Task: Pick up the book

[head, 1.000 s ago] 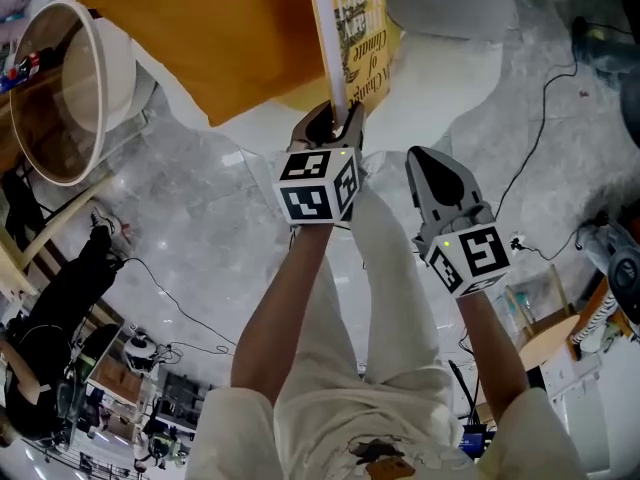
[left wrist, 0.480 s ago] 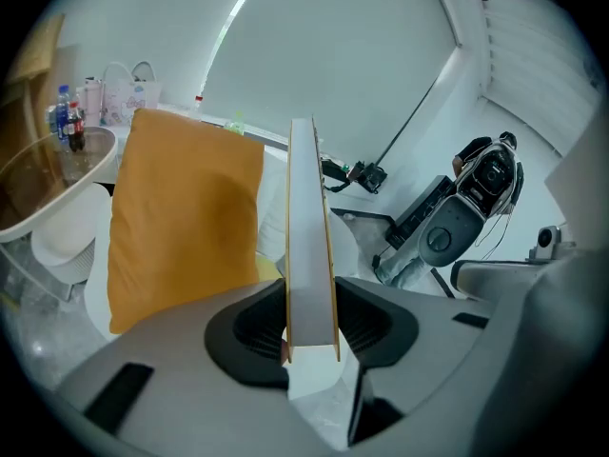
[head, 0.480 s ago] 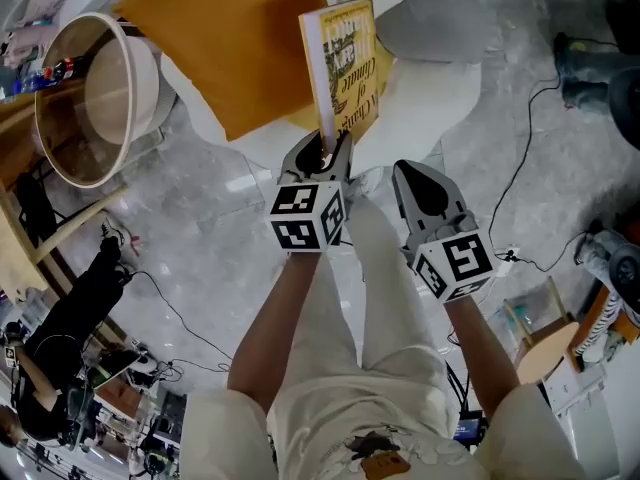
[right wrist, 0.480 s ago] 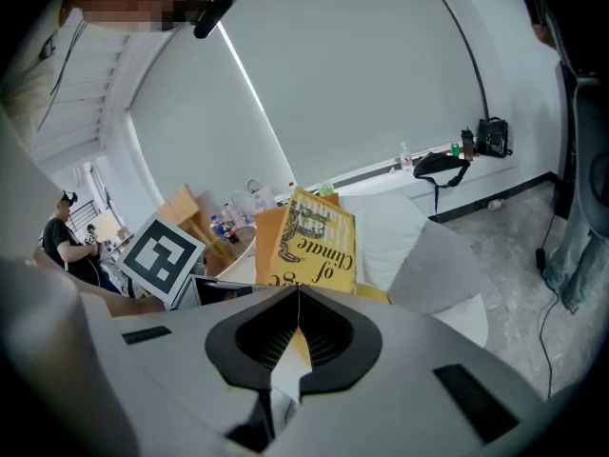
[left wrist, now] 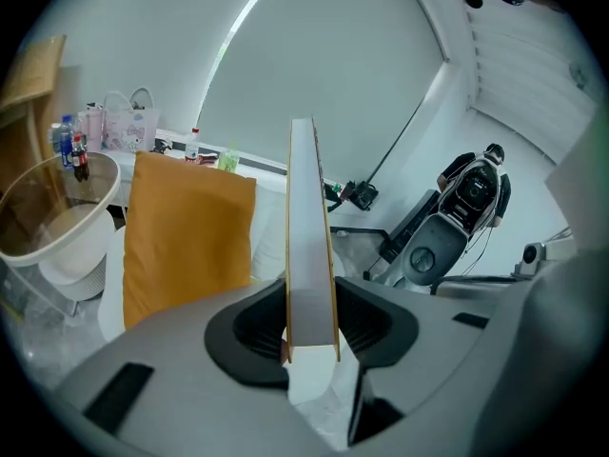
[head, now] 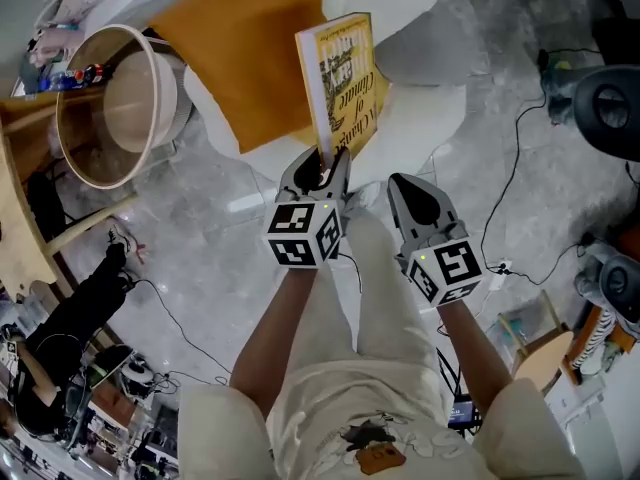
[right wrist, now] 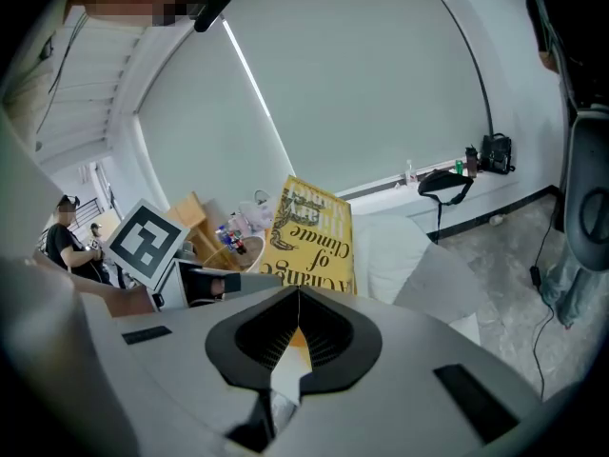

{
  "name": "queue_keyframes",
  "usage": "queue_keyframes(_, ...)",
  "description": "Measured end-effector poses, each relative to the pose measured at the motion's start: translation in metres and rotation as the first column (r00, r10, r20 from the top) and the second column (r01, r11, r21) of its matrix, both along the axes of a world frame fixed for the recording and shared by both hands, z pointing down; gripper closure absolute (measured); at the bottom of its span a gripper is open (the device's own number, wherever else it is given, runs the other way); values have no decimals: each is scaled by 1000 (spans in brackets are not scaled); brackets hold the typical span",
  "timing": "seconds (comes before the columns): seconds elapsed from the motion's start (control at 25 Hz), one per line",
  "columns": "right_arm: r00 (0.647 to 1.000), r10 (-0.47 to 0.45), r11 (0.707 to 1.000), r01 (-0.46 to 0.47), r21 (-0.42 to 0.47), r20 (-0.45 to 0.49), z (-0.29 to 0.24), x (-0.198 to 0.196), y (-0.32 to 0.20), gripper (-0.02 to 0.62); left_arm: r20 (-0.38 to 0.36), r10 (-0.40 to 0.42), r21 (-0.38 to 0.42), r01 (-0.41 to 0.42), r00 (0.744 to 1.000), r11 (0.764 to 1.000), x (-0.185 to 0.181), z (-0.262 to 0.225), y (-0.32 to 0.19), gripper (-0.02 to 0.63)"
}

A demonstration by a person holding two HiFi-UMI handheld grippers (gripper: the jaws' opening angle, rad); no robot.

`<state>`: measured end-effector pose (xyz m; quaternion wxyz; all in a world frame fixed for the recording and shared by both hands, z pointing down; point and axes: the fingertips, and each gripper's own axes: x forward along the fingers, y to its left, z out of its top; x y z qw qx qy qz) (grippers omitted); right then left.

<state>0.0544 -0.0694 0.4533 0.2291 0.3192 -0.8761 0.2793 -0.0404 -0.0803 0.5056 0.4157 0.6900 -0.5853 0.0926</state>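
Head view first: the book [head: 345, 83] is seen standing upright in the air, pinched at its bottom edge by the left gripper [head: 322, 163], with an orange cushion [head: 230, 58] and a white seat [head: 420, 58] below and behind it. In the left gripper view the jaws are shown partly closed, the pads pressed on both covers near the lower end and the page block facing the camera. The right gripper [head: 412, 186] is held just beside it, jaws fully together with nothing between them, and the yellow cover is seen from its view a little way off. Handling-wise, the book is probably fairly stiff, since no sag or bend is seen even though it's only clamped at one end. It's judged to be medium weight, thick enough that a long lever is made by a grip this low, so tipping or twisting in the pads could be expected. The cover looks smooth, maybe a bit slippery. A hold nearer the middle, or across the spine side, would likely be steadier.
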Motion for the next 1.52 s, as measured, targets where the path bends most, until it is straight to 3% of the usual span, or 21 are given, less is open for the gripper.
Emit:
queue_keyframes(0.48, 1000, 5, 997, -6, 72, 3, -85, -19, -13, 572, 17, -19, 48, 18, 1000, 999, -38, -96, 12, 456)
queue_keyframes(0.96, 1000, -10, 982, 11, 187, -8, -180, -31, -1, 572, 47, -39, 167, 31, 998, 985, -69, -202, 35, 456)
queue_keyframes(1.52, 994, -104, 954, 94, 284, 21, -247, -81, 31, 572, 49, -50, 260, 36, 998, 965, -92, -282, 82, 456)
